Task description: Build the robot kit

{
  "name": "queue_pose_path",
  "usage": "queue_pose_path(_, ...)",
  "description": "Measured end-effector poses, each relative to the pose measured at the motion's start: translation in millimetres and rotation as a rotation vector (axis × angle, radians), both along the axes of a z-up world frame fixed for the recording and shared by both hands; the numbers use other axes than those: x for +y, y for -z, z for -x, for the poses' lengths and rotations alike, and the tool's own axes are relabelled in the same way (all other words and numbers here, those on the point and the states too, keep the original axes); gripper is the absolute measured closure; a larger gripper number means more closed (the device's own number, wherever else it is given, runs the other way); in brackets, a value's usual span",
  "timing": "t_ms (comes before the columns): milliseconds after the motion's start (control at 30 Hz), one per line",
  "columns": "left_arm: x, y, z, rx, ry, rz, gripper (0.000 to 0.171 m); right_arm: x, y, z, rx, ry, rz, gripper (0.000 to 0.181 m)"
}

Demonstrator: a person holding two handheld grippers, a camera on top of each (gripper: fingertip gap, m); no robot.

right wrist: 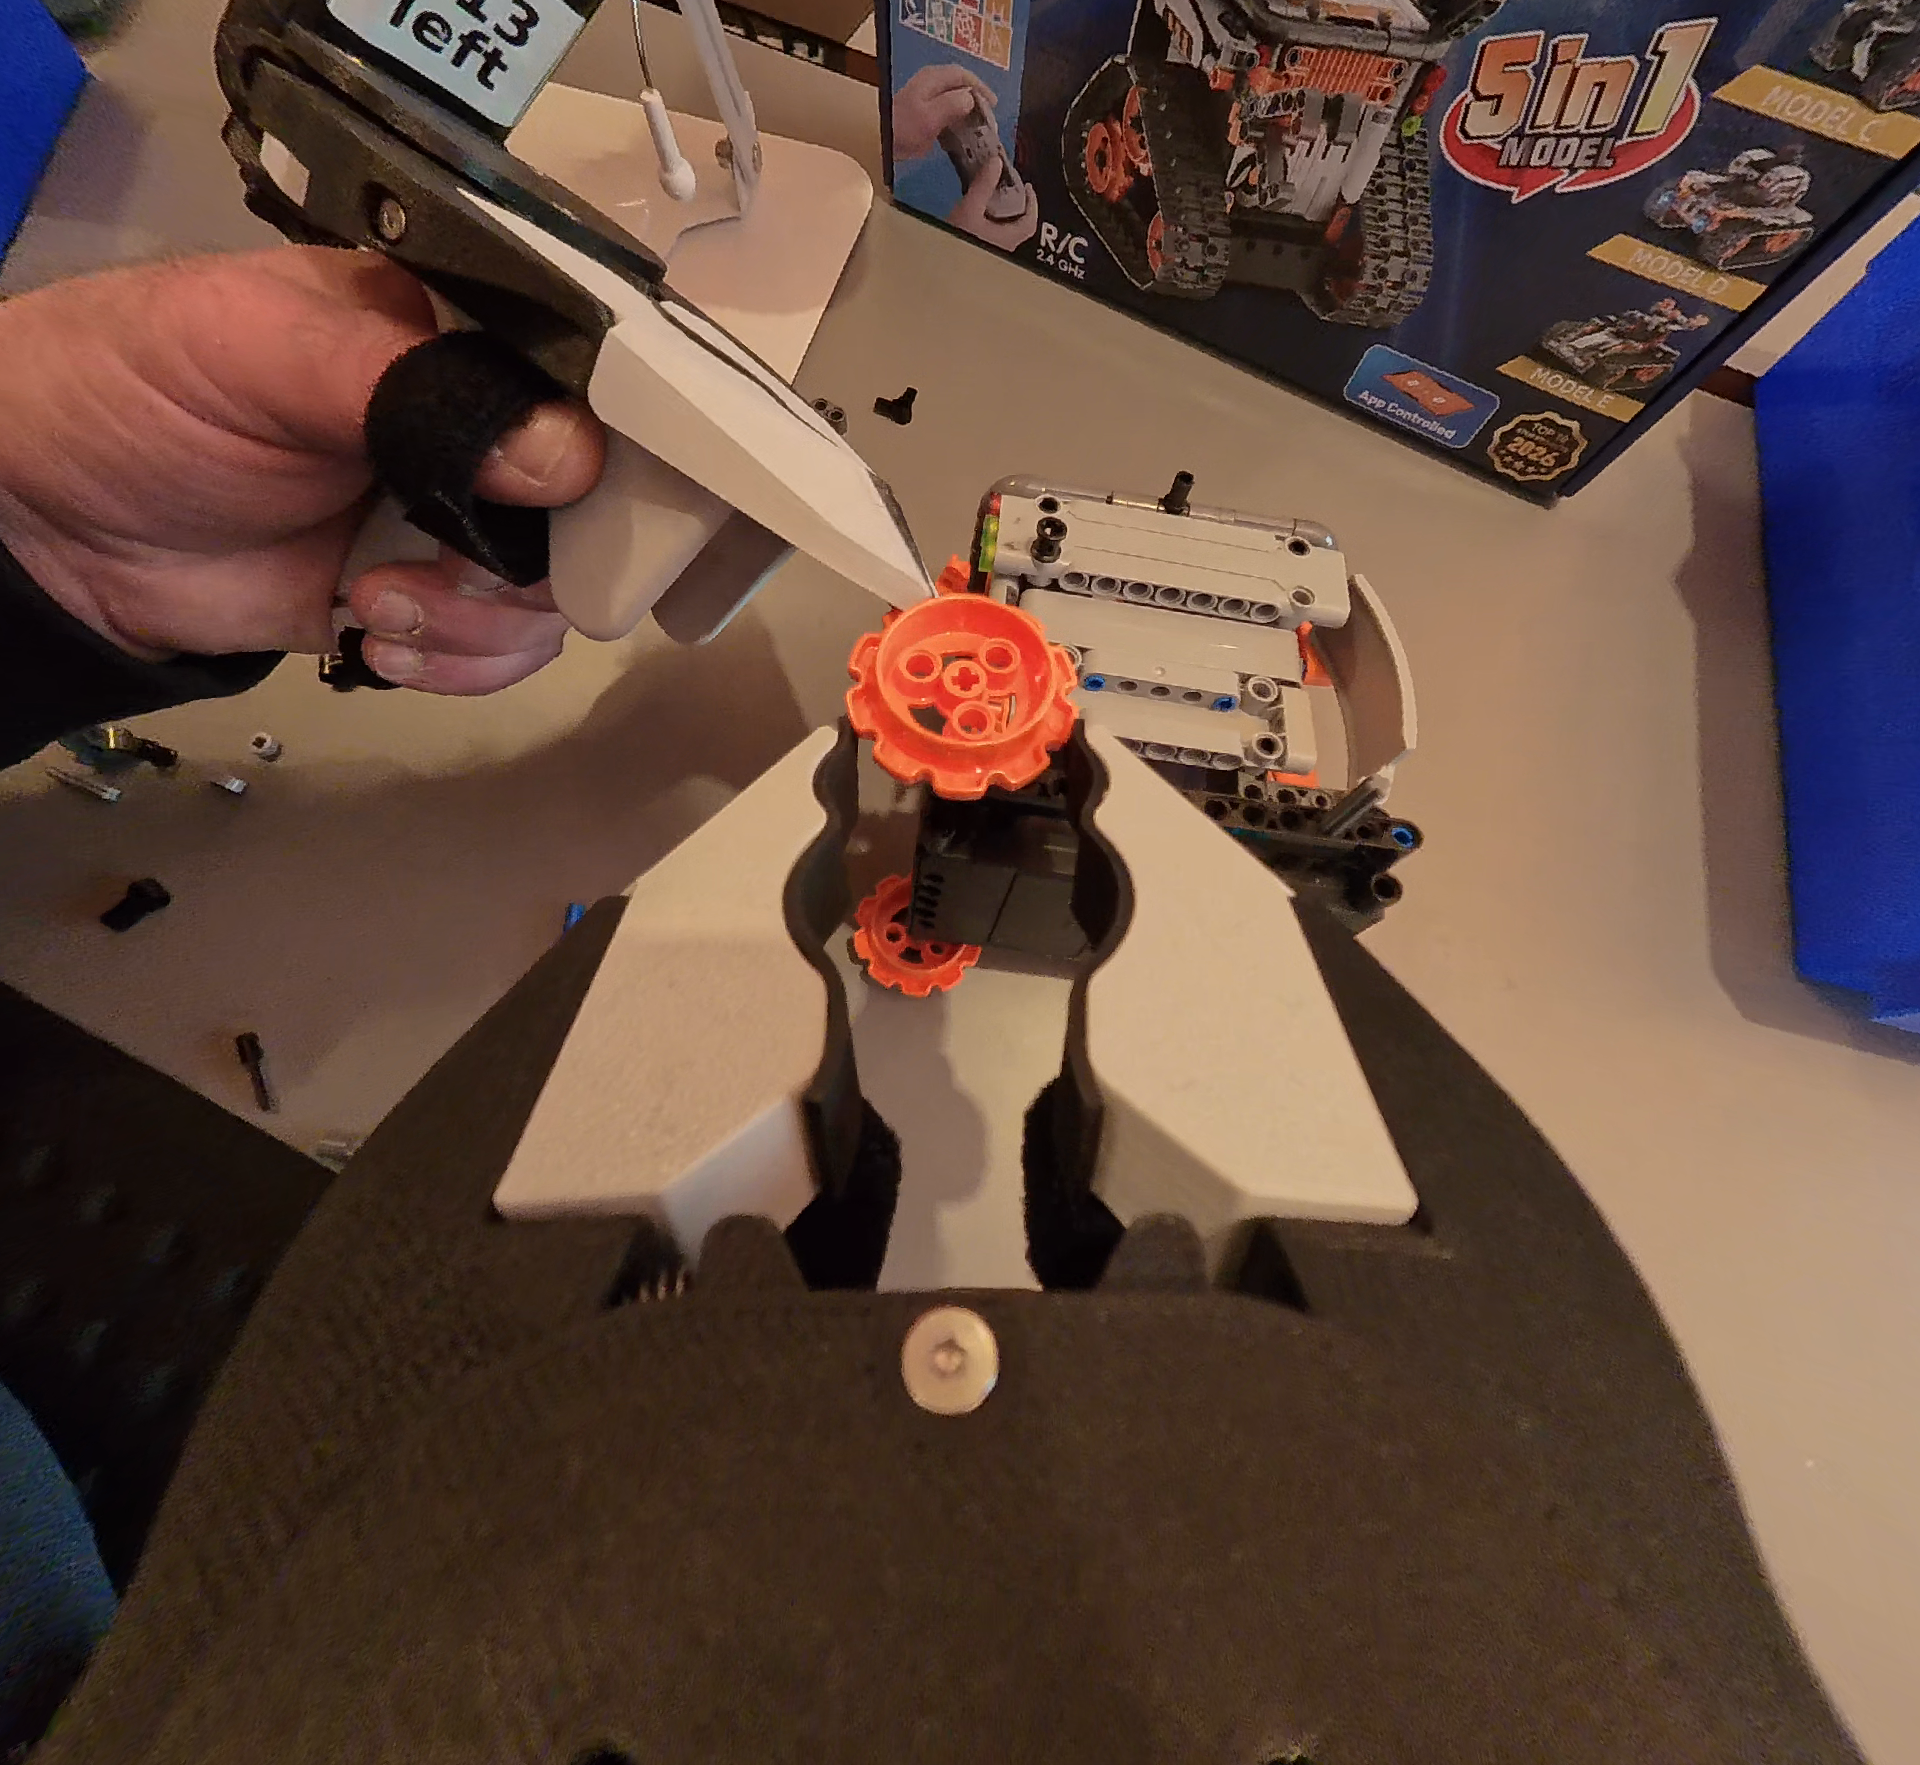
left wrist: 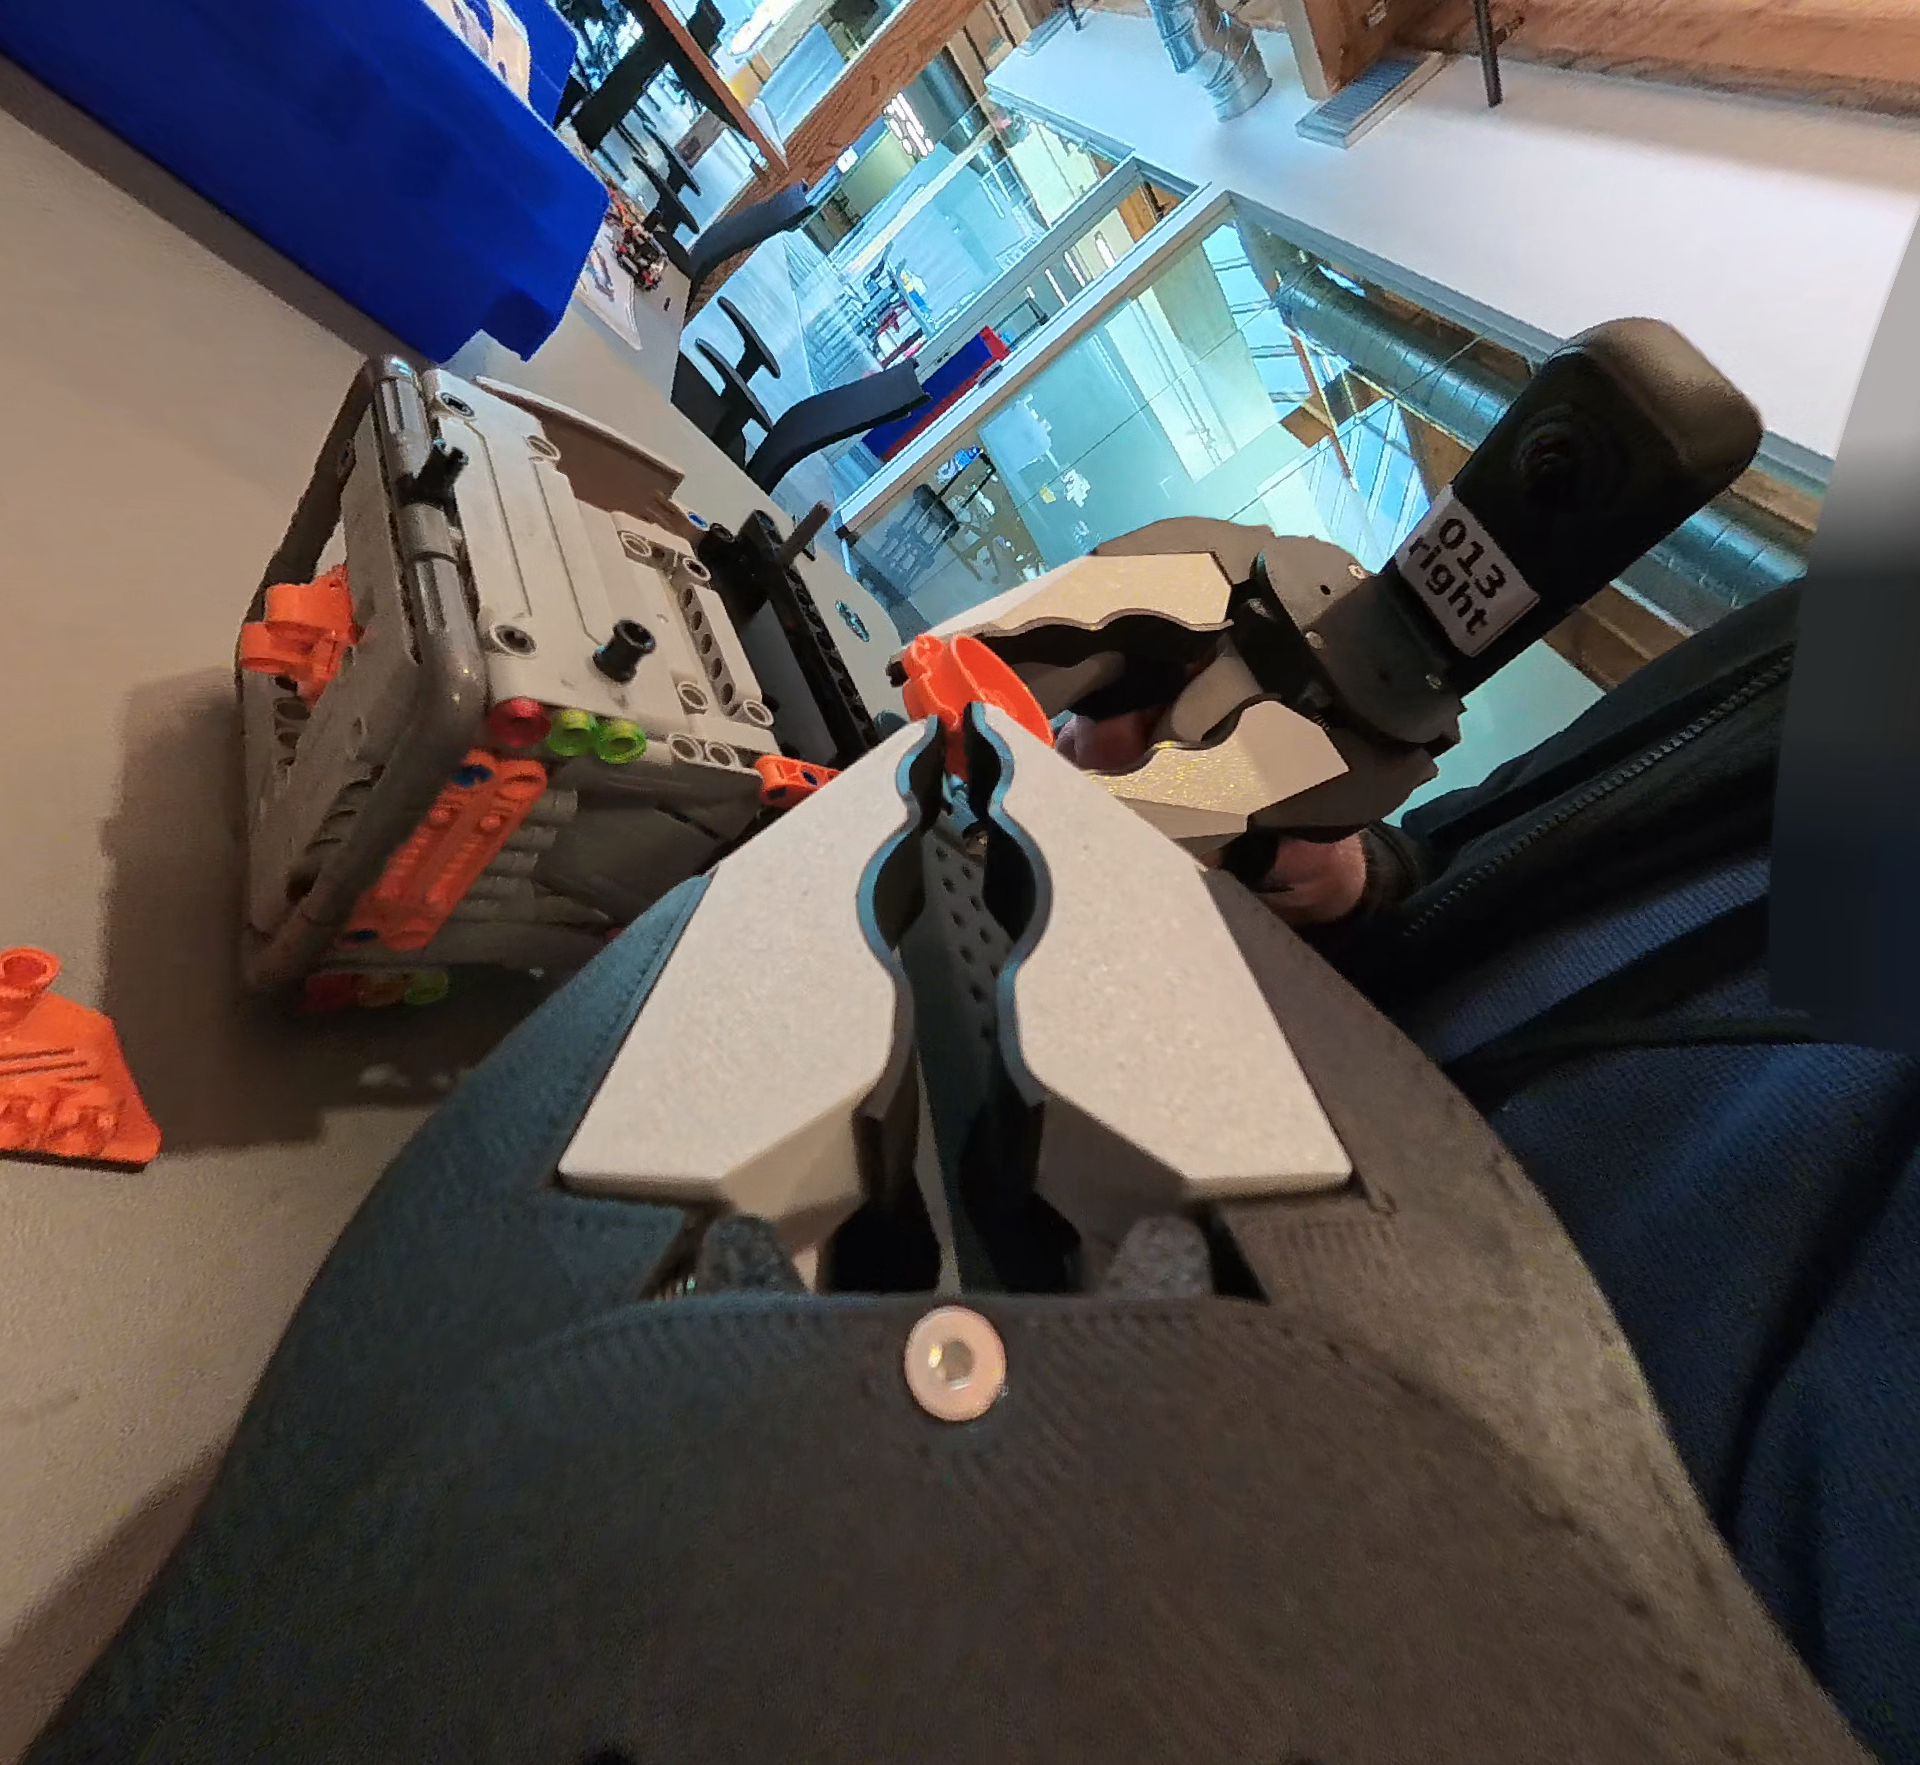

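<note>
My left gripper [left wrist: 951, 736] is shut on the rim of an orange toothed wheel [left wrist: 966, 681]. In the right wrist view its tip [right wrist: 916, 585] meets the top of that wheel [right wrist: 961, 689]. The wheel sits on a black block [right wrist: 1003, 884], which has a second orange wheel [right wrist: 914, 936] lower down. My right gripper [right wrist: 961, 765] is closed around the black block and holds it above the table. It also shows in the left wrist view [left wrist: 1003, 689]. A grey brick-built model [right wrist: 1164, 635] with orange parts stands just behind, and it also shows in the left wrist view [left wrist: 499, 676].
A printed toy box [right wrist: 1351, 105] stands at the back, with a blue bin [right wrist: 1849, 676] to the right. A white stand base [right wrist: 727, 209] is behind the left gripper. Loose black pins [right wrist: 135, 905] lie on the table [right wrist: 1558, 988]. An orange part [left wrist: 62, 1081] lies by the model. Only a small space, under 4 cm, lies between the two pairs of fingers.
</note>
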State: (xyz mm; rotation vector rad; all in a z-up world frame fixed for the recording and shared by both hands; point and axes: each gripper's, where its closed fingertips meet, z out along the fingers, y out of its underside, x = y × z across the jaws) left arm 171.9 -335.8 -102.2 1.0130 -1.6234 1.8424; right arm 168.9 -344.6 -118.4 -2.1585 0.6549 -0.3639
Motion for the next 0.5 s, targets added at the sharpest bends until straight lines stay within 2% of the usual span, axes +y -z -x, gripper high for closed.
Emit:
queue_pose_path(233,-0.4,0.8,-1.6,-0.005,-0.014,-0.02,0.17,-1.8,1.6,-0.3,0.013,0.003,-0.029,0.148)
queue_pose_path(500,-2.0,4.7,4.2,-0.175,-0.072,-0.111,0.171,-2.5,2.9,1.1,-0.053,-0.05,-0.036,0.147)
